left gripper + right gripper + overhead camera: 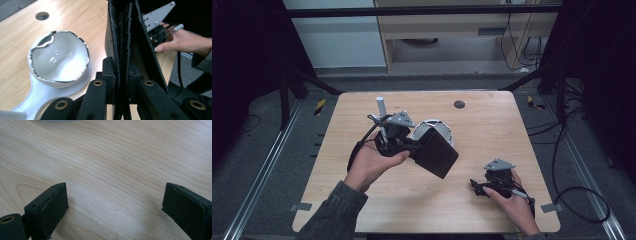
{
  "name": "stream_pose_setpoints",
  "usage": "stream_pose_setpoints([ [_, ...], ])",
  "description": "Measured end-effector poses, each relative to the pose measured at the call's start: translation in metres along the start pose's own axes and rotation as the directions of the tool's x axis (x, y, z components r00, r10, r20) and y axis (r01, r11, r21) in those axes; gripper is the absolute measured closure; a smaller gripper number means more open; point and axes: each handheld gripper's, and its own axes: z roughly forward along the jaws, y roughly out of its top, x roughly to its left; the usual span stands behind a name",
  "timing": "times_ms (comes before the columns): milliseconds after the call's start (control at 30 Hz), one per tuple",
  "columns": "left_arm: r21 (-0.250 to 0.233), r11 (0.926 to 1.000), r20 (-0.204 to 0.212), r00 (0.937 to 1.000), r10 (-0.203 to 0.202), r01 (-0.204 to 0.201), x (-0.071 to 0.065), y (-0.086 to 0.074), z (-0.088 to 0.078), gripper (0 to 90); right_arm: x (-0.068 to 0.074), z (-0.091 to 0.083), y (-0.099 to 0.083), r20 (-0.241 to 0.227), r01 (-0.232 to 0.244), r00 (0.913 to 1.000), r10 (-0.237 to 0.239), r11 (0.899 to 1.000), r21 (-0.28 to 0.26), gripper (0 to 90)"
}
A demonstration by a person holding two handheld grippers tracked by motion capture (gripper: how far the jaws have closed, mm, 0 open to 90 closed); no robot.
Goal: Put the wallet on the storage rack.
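Note:
My left gripper [413, 148] hangs above the middle of the wooden table [492, 125], shut on a black folded leather case [437, 153]. In the left gripper view the case [125, 42] stands on edge, pinched between the two jaws of the left gripper [122, 75]. Just behind it on the table rests a round white mirror [435, 128] with a shiny rim [58, 58] on a white base. Low near the front right of the table, my right gripper [477, 187] is open. In the right gripper view the right gripper [115, 205] has only bare wood between its jaws.
A dark round hole [459, 104] sits in the table near its far edge, past the mirror. Black frame posts and cables [562, 150] run along the table's right side. The person's right hand [180, 41] is seen beyond the case.

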Motion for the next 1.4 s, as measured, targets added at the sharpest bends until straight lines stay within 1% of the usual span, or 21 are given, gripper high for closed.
stream_pose_setpoints([
  [67, -0.01, 0.9999, -0.018, 0.9998, -0.004, 0.004, 0.003, 0.006, -0.003, 81.0, -0.003, 0.0, -0.001, 0.011, -0.022, 0.9997, 0.022, 1.0, 0.003, 6.1],
  [100, -0.01, 0.9999, -0.018, 0.9998, -0.004, 0.004, 0.003, 0.006, -0.003, 81.0, -0.003, 0.0, -0.001, 0.011, -0.022, 0.9997, 0.022, 1.0, 0.003, 6.1],
  [133, -0.008, 0.9999, -0.033, 0.9994, -0.006, 0.006, 0.005, 0.01, -0.004, 81.0, -0.004, 0.001, -0.001, 0.021, -0.029, 0.9993, 0.029, 1.0, 0.004, 6.1],
  [200, -0.007, 0.9999, -0.04, 0.9992, -0.009, 0.008, 0.007, 0.011, -0.005, 81.0, -0.005, 0.002, -0.002, 0.03, -0.031, 0.9991, 0.031, 1.0, 0.002, 5.8],
  [333, -0.01, 0.9997, -0.066, 0.9976, -0.024, 0.023, 0.017, 0.017, -0.009, 81.0, -0.008, 0.004, -0.002, 0.018, -0.058, 0.9982, 0.058, 0.998, 0.005, 4.1],
  [367, -0.01, 0.9997, -0.066, 0.9976, -0.024, 0.023, 0.017, 0.017, -0.009, 81.0, -0.009, 0.005, -0.002, 0.014, -0.056, 0.9983, 0.056, 0.998, 0.004, 3.8],
  [400, -0.01, 0.9995, -0.071, 0.997, -0.03, 0.03, 0.021, 0.019, -0.011, 81.0, -0.009, 0.006, -0.001, 0.012, -0.061, 0.9981, 0.061, 0.998, 0.004, 3.5],
  [467, -0.014, 0.9994, -0.081, 0.9961, -0.033, 0.032, 0.022, 0.02, -0.013, 81.1, -0.01, 0.008, -0.001, 0.003, -0.082, 0.9966, 0.082, 0.997, 0.006, 2.9],
  [600, -0.019, 0.999, -0.102, 0.9939, -0.042, 0.04, 0.024, 0.024, -0.016, 81.0, -0.01, 0.009, -0.002, 0.004, -0.089, 0.996, 0.089, 0.996, -0.003, 2.3],
  [633, -0.029, 0.9985, -0.106, 0.9931, -0.049, 0.046, 0.025, 0.025, -0.016, 81.0, -0.01, 0.009, -0.002, 0.004, -0.089, 0.996, 0.089, 0.996, -0.003, 2.3],
  [867, -0.027, 0.9977, -0.125, 0.99, -0.066, 0.063, 0.032, 0.027, -0.016, 81.1, -0.01, 0.009, -0.002, 0.004, -0.091, 0.9959, 0.091, 0.996, -0.003, 2.2],
  [900, -0.025, 0.9975, -0.138, 0.988, -0.068, 0.066, 0.036, 0.028, -0.015, 81.0, -0.01, 0.009, -0.002, 0.005, -0.091, 0.9959, 0.091, 0.996, -0.002, 2.1],
  [933, -0.025, 0.9975, -0.138, 0.988, -0.068, 0.066, 0.036, 0.028, -0.015, 81.1, -0.01, 0.009, -0.002, 0.005, -0.091, 0.9959, 0.091, 0.996, -0.002, 2.1],
  [967, -0.027, 0.9966, -0.149, 0.9855, -0.08, 0.077, 0.039, 0.028, -0.013, 81.1, -0.01, 0.009, -0.002, 0.005, -0.091, 0.9959, 0.091, 0.996, -0.002, 2.1],
  [1033, -0.023, 0.9967, -0.15, 0.9854, -0.08, 0.077, 0.04, 0.028, -0.013, 81.1, -0.01, 0.009, -0.002, 0.005, -0.089, 0.996, 0.089, 0.996, -0.003, 2.1],
  [1067, -0.023, 0.996, -0.162, 0.9828, -0.089, 0.086, 0.044, 0.028, -0.009, 81.1, -0.01, 0.009, -0.002, 0.005, -0.091, 0.9959, 0.091, 0.996, -0.002, 2.1],
  [1100, -0.017, 0.9961, -0.16, 0.9831, -0.088, 0.086, 0.045, 0.028, -0.008, 81.1, -0.01, 0.009, -0.002, 0.005, -0.091, 0.9959, 0.091, 0.996, -0.002, 2.0],
  [1133, -0.016, 0.9957, -0.167, 0.9815, -0.093, 0.092, 0.047, 0.027, -0.006, 81.1, -0.01, 0.009, -0.002, 0.005, -0.091, 0.9958, 0.091, 0.996, -0.002, 2.0],
  [1167, -0.014, 0.9956, -0.165, 0.9818, -0.094, 0.093, 0.048, 0.027, -0.004, 81.1, -0.01, 0.009, -0.002, 0.005, -0.091, 0.9959, 0.091, 0.996, -0.002, 2.0],
  [1333, -0.008, 0.9933, -0.173, 0.9783, -0.115, 0.115, 0.055, 0.027, 0.011, 81.1, -0.01, 0.009, -0.002, 0.006, -0.092, 0.9958, 0.092, 0.996, -0.002, 2.0],
  [1400, 0.004, 0.9928, -0.179, 0.977, -0.117, 0.12, 0.056, 0.027, 0.018, 81.1, -0.01, 0.009, -0.002, 0.008, -0.091, 0.9958, 0.091, 0.996, -0.001, 2.0],
])
